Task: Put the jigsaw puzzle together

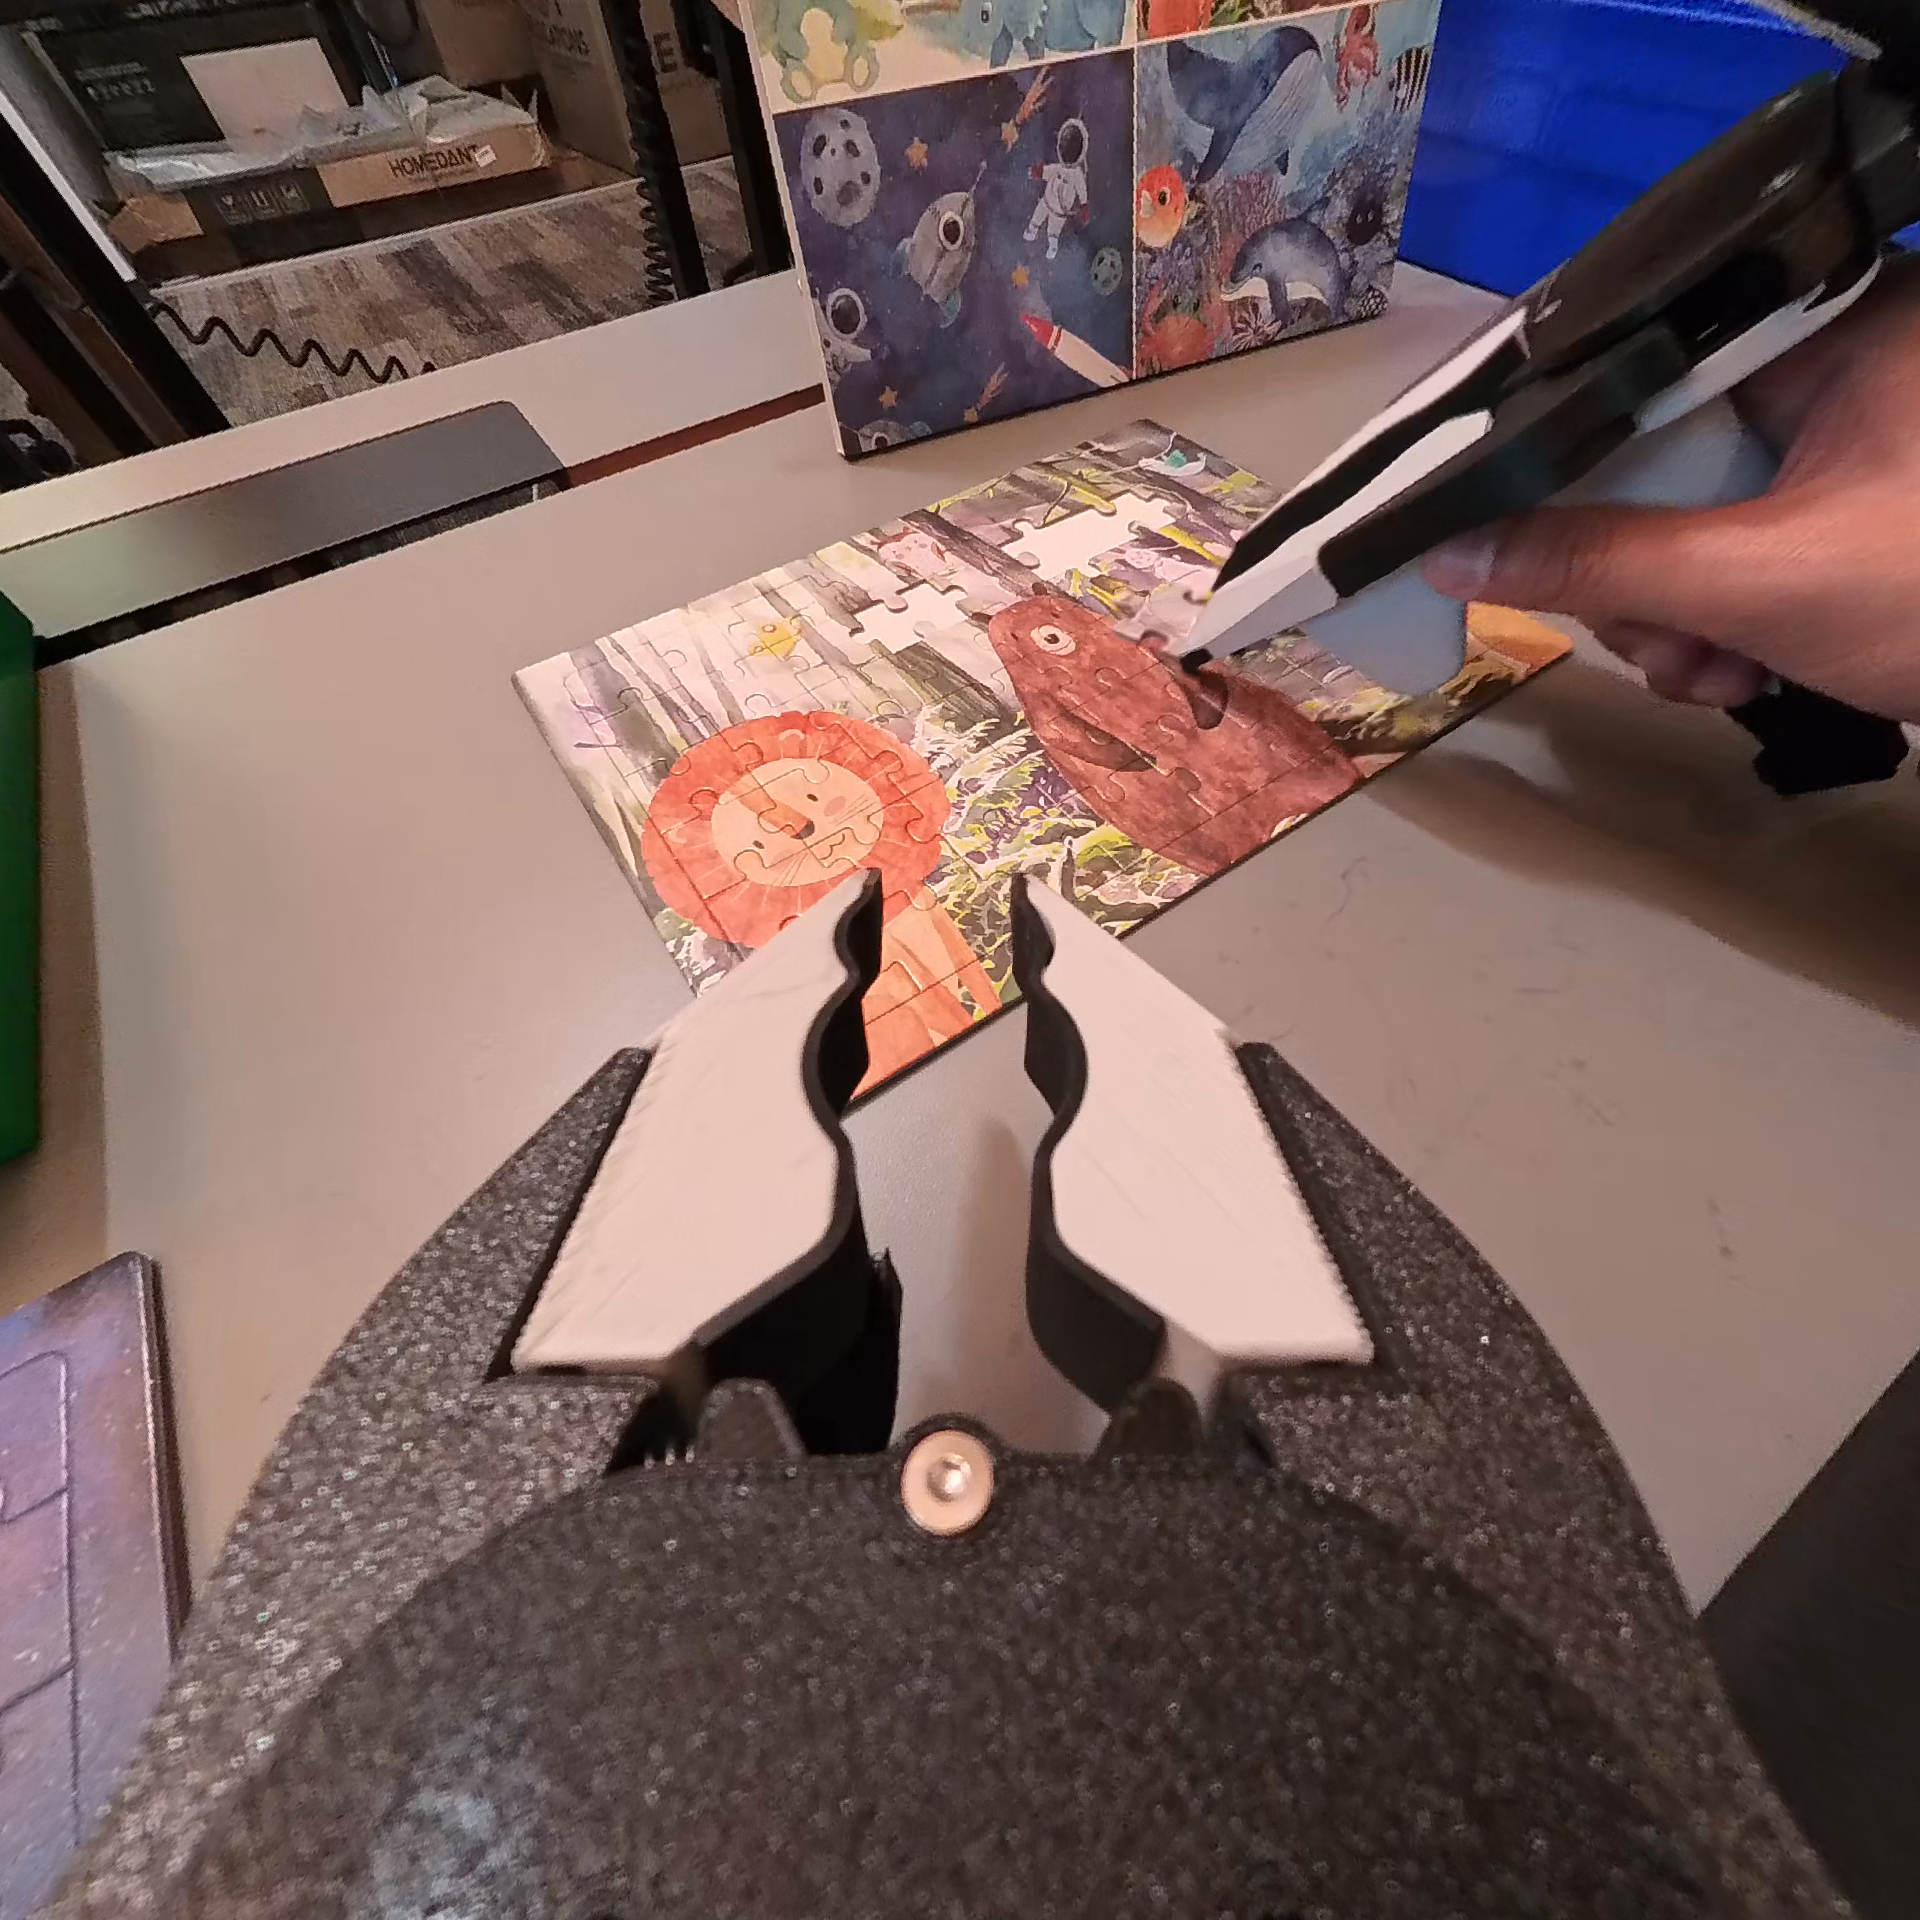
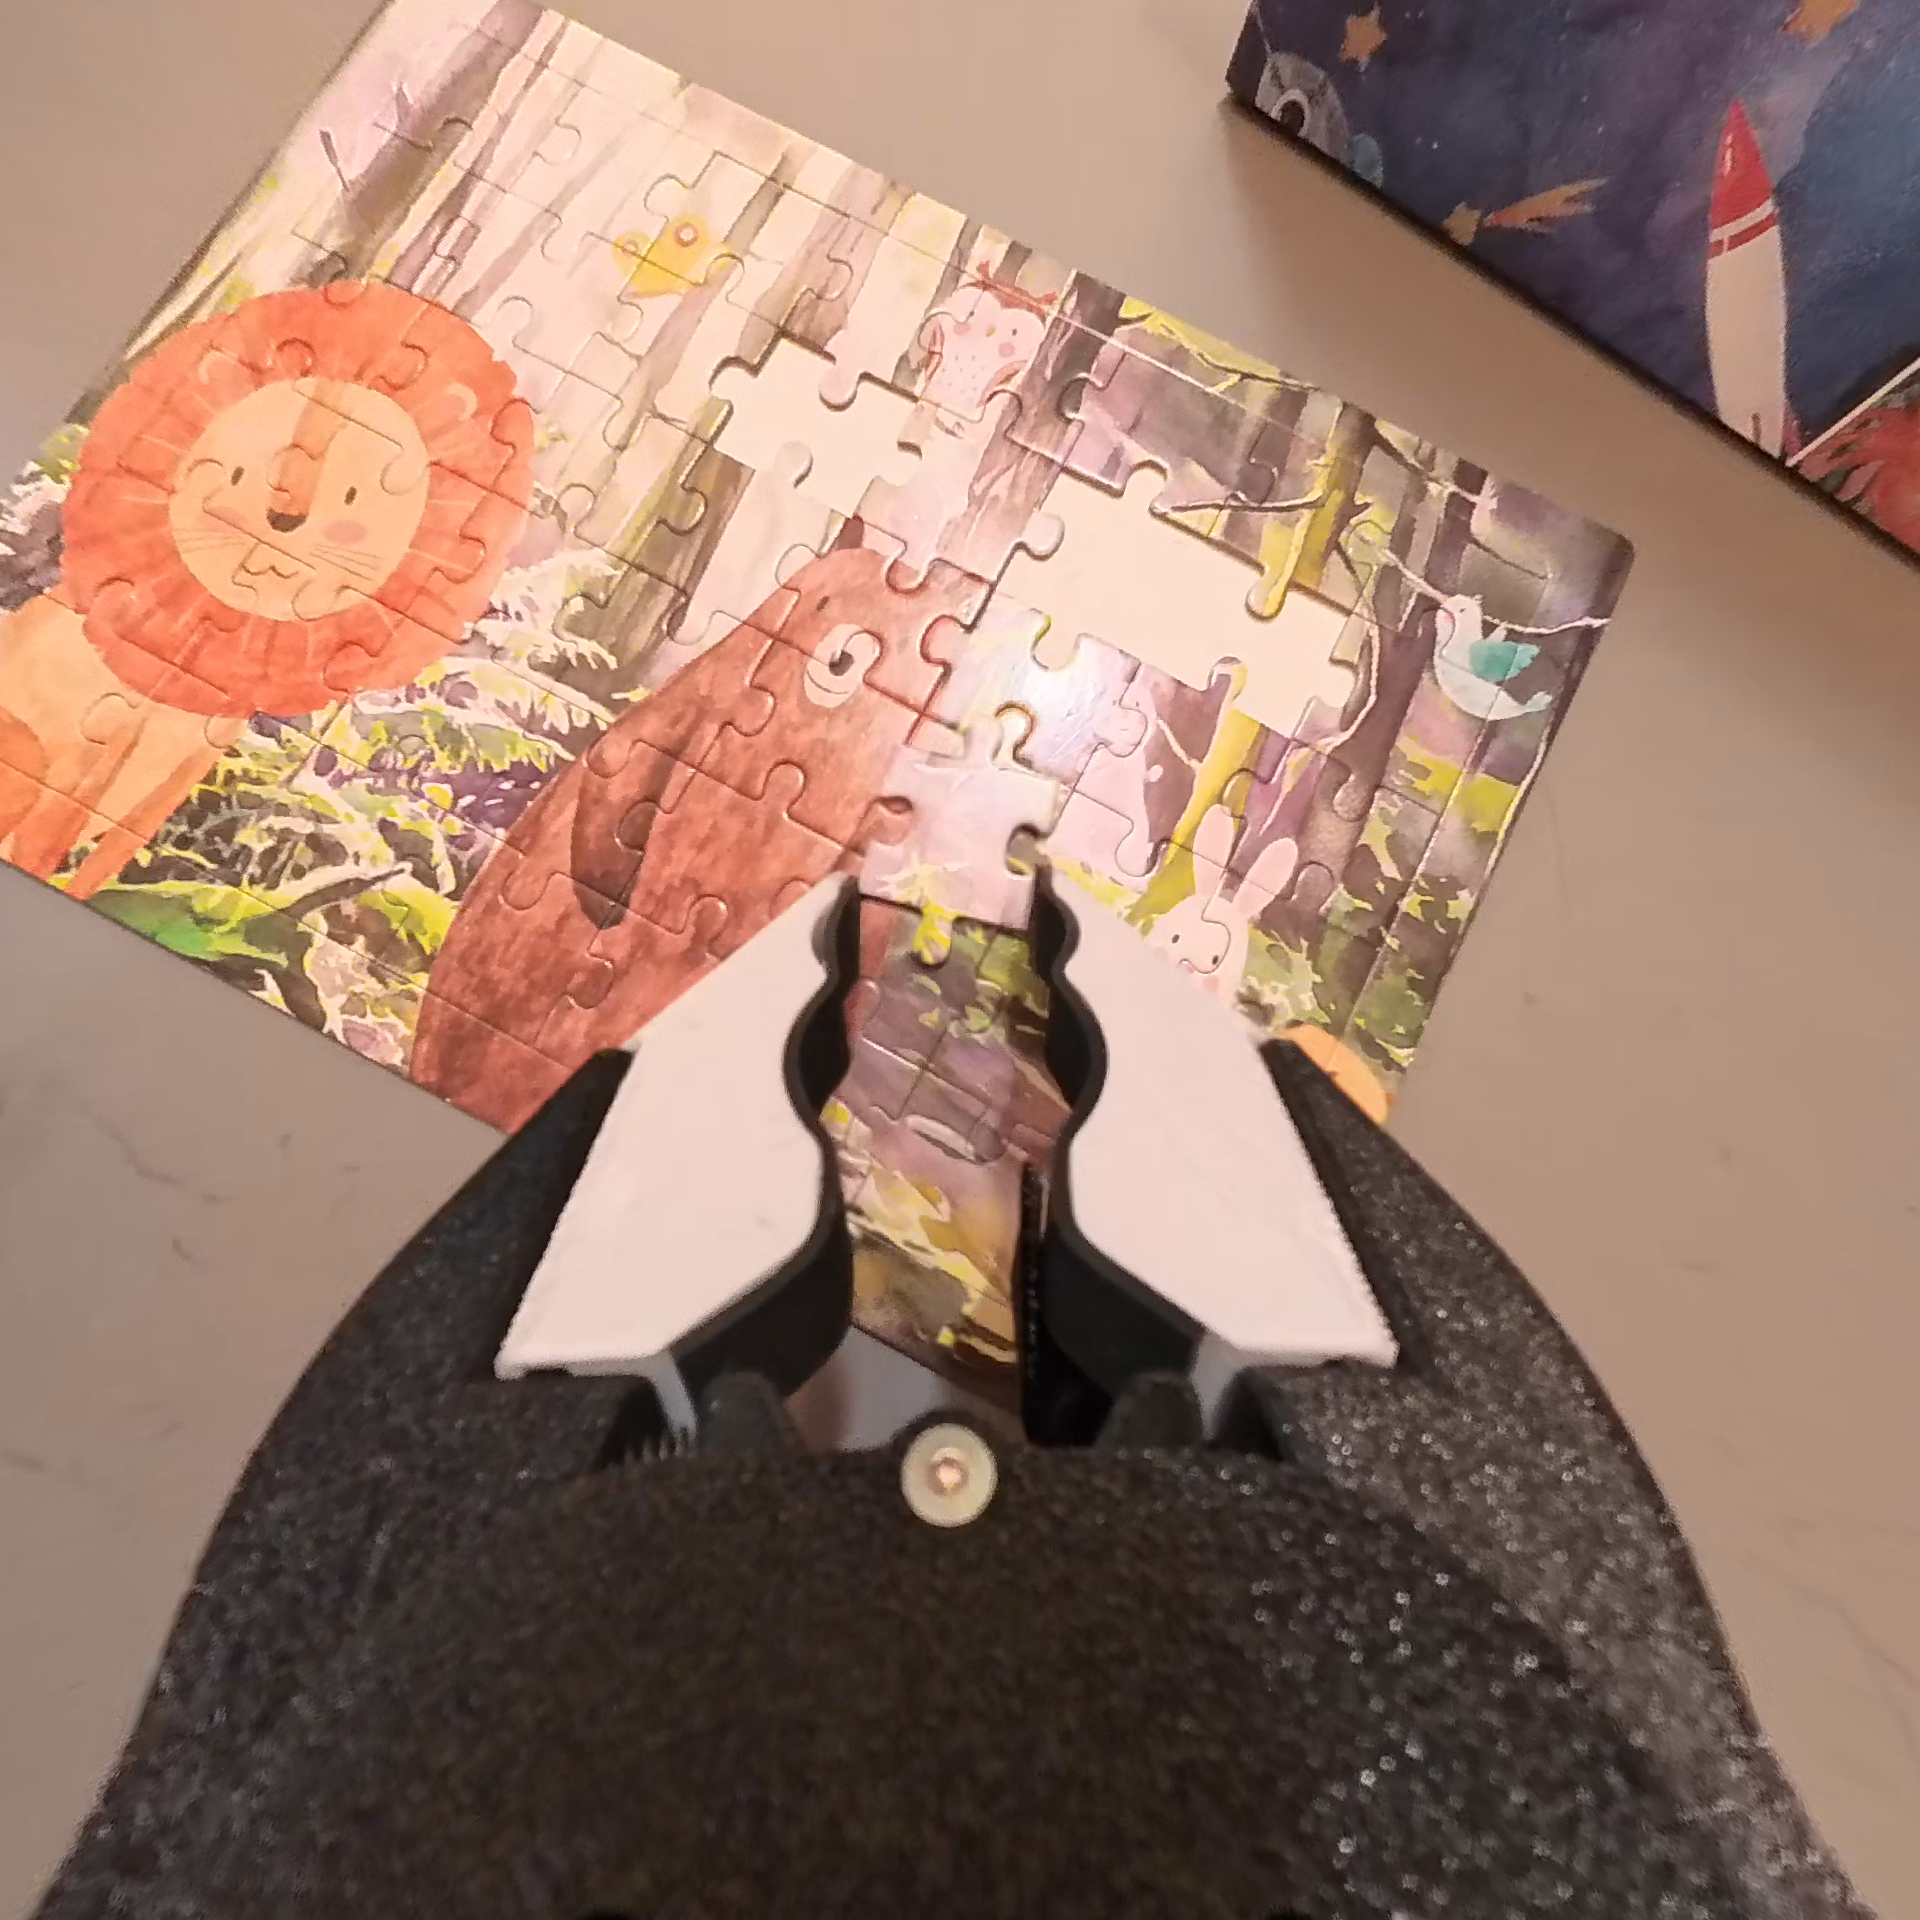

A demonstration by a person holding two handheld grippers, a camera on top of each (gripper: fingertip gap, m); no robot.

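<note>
My right claw (image 2: 940,883) pinches a loose piece (image 2: 961,821) at frame centre over the puzzle (image 2: 312,436), ready for its white gaps, while my left claw (image 1: 945,894) idles agape, holding nothing.

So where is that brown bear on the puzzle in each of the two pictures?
Left wrist view: the brown bear is right of centre, under the right gripper.
Right wrist view: the bear is at the centre, just left of the loose piece the gripper holds.
Shared landmark: the orange lion beside it.
</note>
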